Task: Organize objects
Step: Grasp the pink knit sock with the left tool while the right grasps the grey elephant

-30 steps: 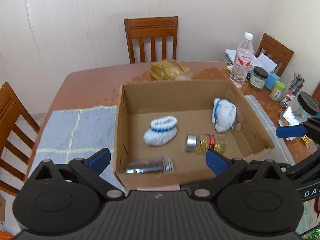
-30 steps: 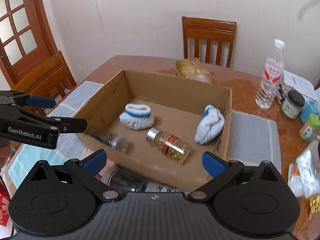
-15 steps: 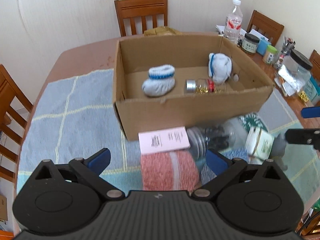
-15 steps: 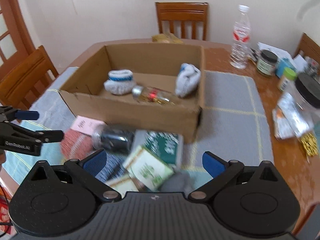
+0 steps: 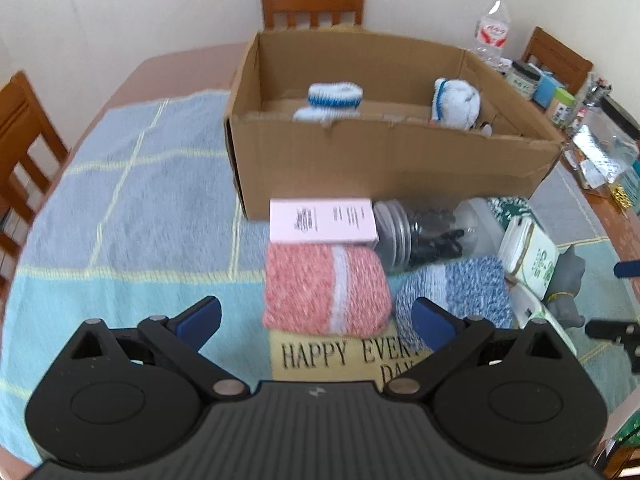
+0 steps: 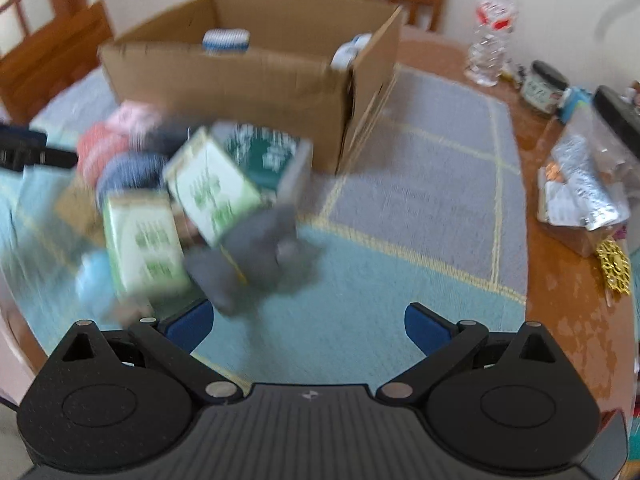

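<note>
**Both grippers empty, low over the unsorted pile in front of the box**

Left gripper (image 5: 316, 316): fingers spread apart, nothing between them. It hangs just over the near edge of the pile, with the red knitted roll (image 5: 326, 288) right ahead and a yellow cloth printed "HAPPY EVER…" (image 5: 340, 356) partly under the roll.

Right gripper (image 6: 306, 322): fingers also apart and empty. View heavily motion-blurred. A grey soft item (image 6: 256, 256) lies nearest its left finger.

Pile, going outward: pink carton (image 5: 323, 221) on the far edge of the red roll, clear jar lying on its side (image 5: 424, 236), blue knitted roll (image 5: 460, 292), green-and-white cartons (image 6: 212, 192). All sit on the blue checked mat (image 5: 120, 208), crowded against the front wall of the cardboard box (image 5: 384, 164). Two white-and-blue socks (image 5: 334, 98) show over the box rim. The pile likely awaits sorting into the box; parking it by the wall keeps each lift short.

Versus one second ago: both cameras then looked down into the box, seeing the socks and two bottles on its floor. Both have since pulled back and dropped, so the pile fills the view. Fingers were open then too.
</note>
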`<state>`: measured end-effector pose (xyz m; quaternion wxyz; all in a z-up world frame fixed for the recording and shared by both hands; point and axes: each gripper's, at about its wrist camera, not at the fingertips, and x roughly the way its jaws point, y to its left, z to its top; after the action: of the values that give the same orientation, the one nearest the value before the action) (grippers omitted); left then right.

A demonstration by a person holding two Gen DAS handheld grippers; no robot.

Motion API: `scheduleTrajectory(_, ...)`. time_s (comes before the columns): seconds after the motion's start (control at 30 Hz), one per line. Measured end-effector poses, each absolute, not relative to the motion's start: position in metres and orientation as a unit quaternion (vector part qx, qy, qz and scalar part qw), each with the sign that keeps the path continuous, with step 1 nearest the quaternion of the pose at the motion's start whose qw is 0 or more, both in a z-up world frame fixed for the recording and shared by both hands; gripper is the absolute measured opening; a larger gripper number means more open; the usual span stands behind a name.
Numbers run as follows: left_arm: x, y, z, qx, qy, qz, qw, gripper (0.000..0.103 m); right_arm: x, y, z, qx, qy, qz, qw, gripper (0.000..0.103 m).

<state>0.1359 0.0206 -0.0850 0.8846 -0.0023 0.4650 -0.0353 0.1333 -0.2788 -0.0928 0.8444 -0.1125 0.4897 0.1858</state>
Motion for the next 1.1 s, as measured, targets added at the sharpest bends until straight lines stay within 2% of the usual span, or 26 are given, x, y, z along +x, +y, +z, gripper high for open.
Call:
scheduleTrajectory(0.47, 0.125, 0.016, -0.119, 0.005, 0.492, 0.016, 0.871, 0.101, 0.156, -0.264, -0.117, -0.17, 0.447, 0.309, 0.822, 0.103)
scheduleTrajectory(1.1, 0.149, 0.013, -0.133, 0.044, 0.475, -0.019, 0.879, 0.101, 0.168, -0.255, -0.119, -0.184, 0.444, 0.335, 0.81, 0.103)
